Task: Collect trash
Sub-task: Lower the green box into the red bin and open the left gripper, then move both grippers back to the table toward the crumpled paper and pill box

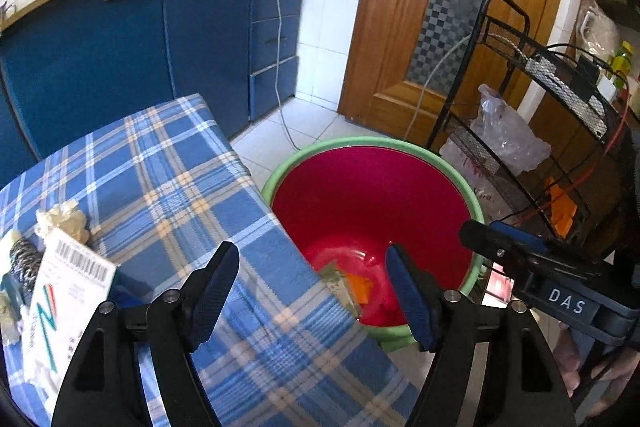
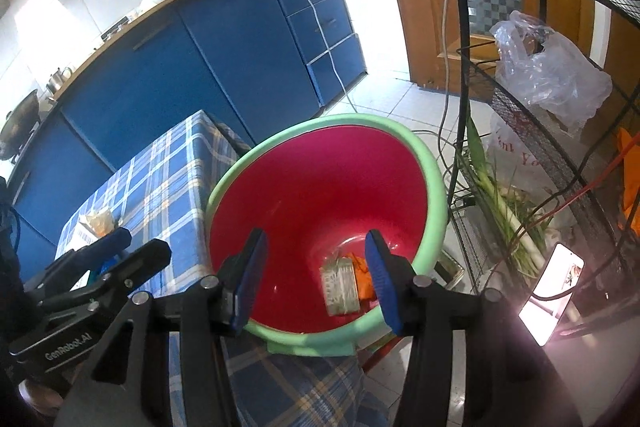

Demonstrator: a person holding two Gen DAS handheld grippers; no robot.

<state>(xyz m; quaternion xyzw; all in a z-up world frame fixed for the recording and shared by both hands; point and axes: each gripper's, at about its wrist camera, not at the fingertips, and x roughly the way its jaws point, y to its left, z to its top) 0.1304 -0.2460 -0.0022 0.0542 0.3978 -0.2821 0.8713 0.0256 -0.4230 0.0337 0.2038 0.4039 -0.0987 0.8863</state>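
A red bin with a green rim (image 1: 476, 203) (image 2: 436, 183) stands on the floor beside the table with the blue plaid cloth (image 1: 172, 187) (image 2: 168, 179). A greenish packet (image 2: 339, 287) (image 1: 338, 285) and an orange scrap (image 2: 365, 281) (image 1: 362, 287) lie at its bottom. My right gripper (image 2: 316, 279) is open and empty above the bin. My left gripper (image 1: 312, 295) is open and empty over the table's right edge. On the table's left lie a white box with a barcode (image 1: 64, 299), a crumpled paper wad (image 1: 64, 219) (image 2: 98, 221) and a dark scrubber-like thing (image 1: 24, 259).
Blue kitchen cabinets (image 1: 120, 59) stand behind the table, with a white cable (image 1: 278, 47) hanging down. A black wire rack (image 1: 560, 131) (image 2: 540, 131) with plastic bags stands right of the bin. A lit phone (image 2: 552, 291) leans by the rack. A wooden door (image 1: 400, 27) is behind.
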